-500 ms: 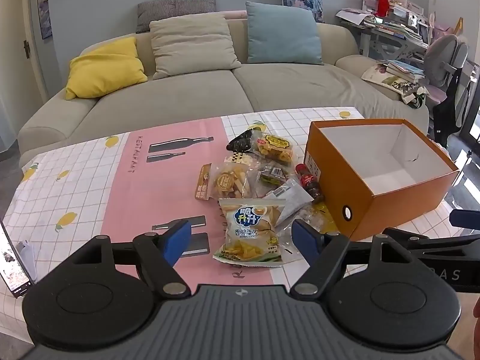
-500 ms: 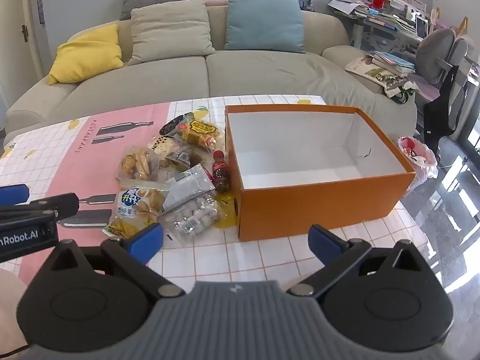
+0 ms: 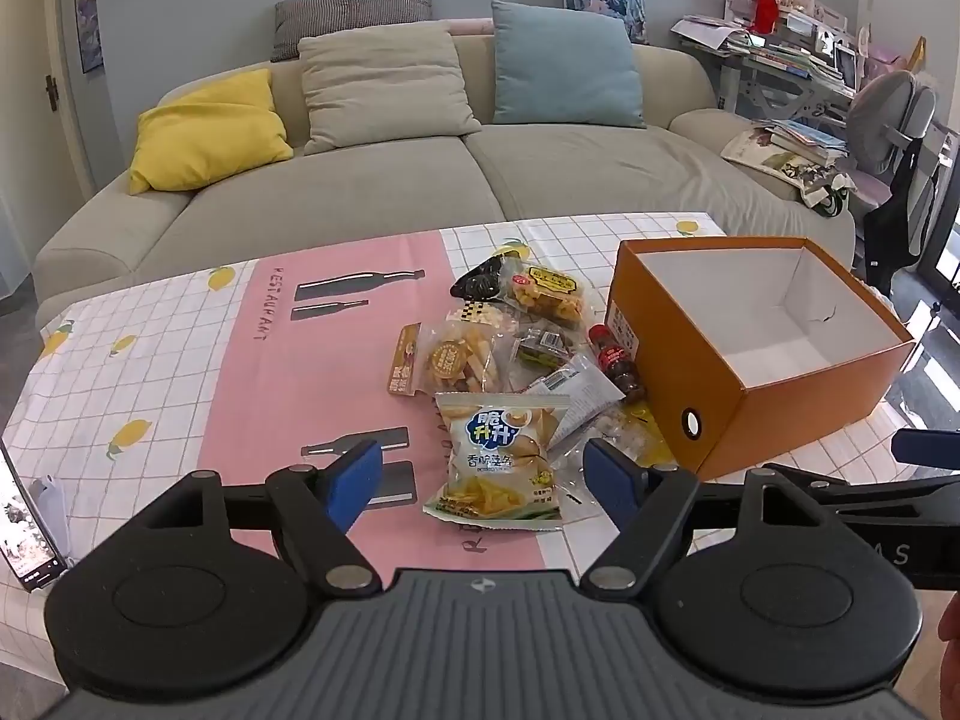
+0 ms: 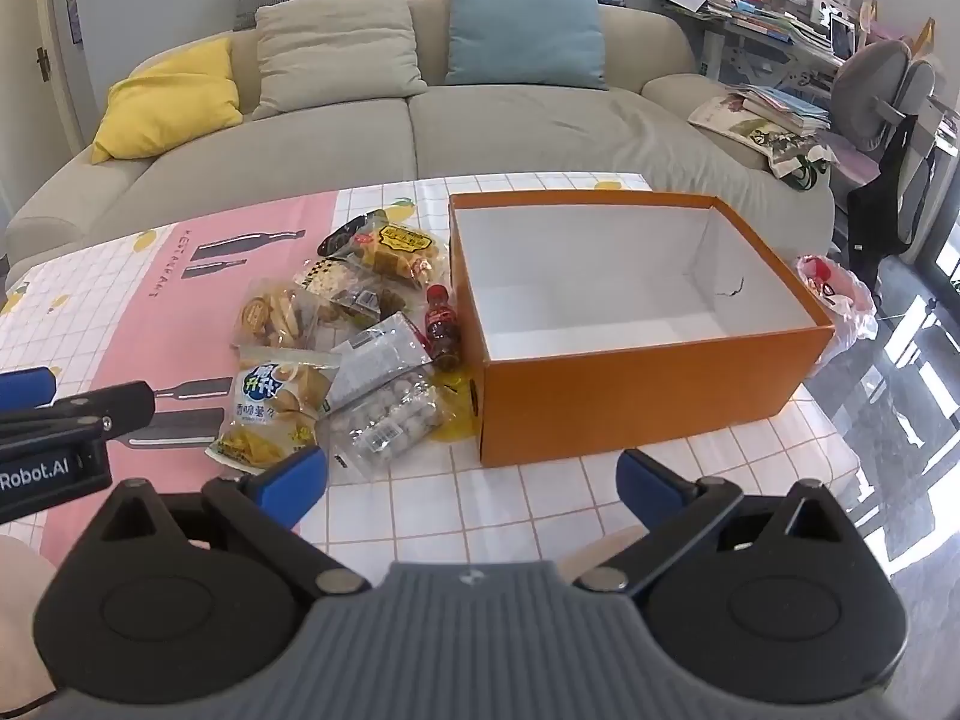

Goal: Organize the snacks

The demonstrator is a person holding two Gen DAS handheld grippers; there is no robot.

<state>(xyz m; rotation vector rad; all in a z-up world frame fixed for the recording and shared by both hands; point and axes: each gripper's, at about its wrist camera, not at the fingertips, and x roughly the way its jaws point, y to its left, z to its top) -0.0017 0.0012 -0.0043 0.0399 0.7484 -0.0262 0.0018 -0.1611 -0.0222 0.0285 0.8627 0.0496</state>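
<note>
Your left gripper (image 3: 483, 474) has eased nearer the potato chip bag (image 3: 501, 459), which lies on the tablecloth (image 3: 180, 360) at the near edge of the snack pile, left of the empty orange box (image 4: 630, 384). Both your claws are released; your right gripper (image 4: 471, 480) hovers before the box.

Both wrist cameras look steeply down over the table (image 3: 150, 360), sharing the orange box (image 4: 630, 396) and sofa (image 3: 420, 192).
</note>
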